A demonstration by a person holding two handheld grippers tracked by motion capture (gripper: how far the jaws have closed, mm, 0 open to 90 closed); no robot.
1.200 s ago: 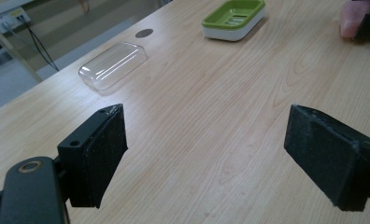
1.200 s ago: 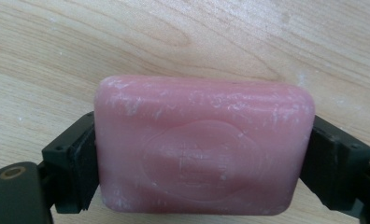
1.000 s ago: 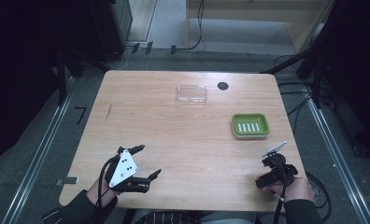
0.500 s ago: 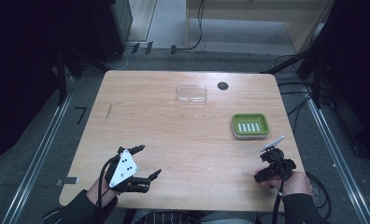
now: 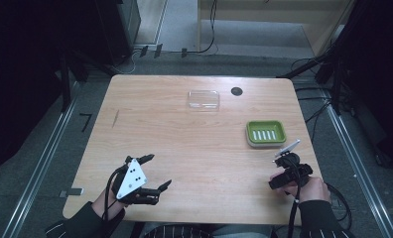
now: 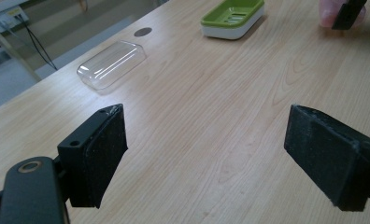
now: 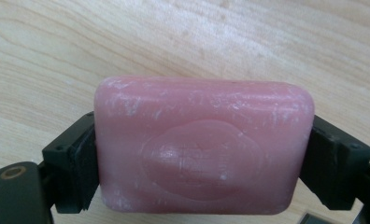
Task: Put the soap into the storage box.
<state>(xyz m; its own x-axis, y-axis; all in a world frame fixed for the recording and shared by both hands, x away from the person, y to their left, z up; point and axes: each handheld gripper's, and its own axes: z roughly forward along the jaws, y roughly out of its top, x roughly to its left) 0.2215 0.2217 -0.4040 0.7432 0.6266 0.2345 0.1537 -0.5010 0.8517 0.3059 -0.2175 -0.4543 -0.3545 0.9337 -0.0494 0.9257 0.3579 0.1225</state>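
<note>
High view: your right hand-held gripper (image 5: 287,159) sits near the desk's (image 5: 184,134) right front edge; the green soap dish (image 5: 266,133) lies just ahead of it, open desk between. Your left hand-held gripper (image 5: 152,173) is well apart from the dish.

Left gripper view: your jaws stand wide apart over bare wood; a clear lid (image 6: 110,64) lies farther off.

Right gripper view: your jaws are clamped on the short ends of the pink soap bar (image 7: 204,144), its long axis spanning them.

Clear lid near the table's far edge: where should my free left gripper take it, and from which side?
Take the clear lid across its two long walls, coming from above: it lies flat like a shallow dome, narrow enough that way. The left gripper is open and probably wide enough.
</note>
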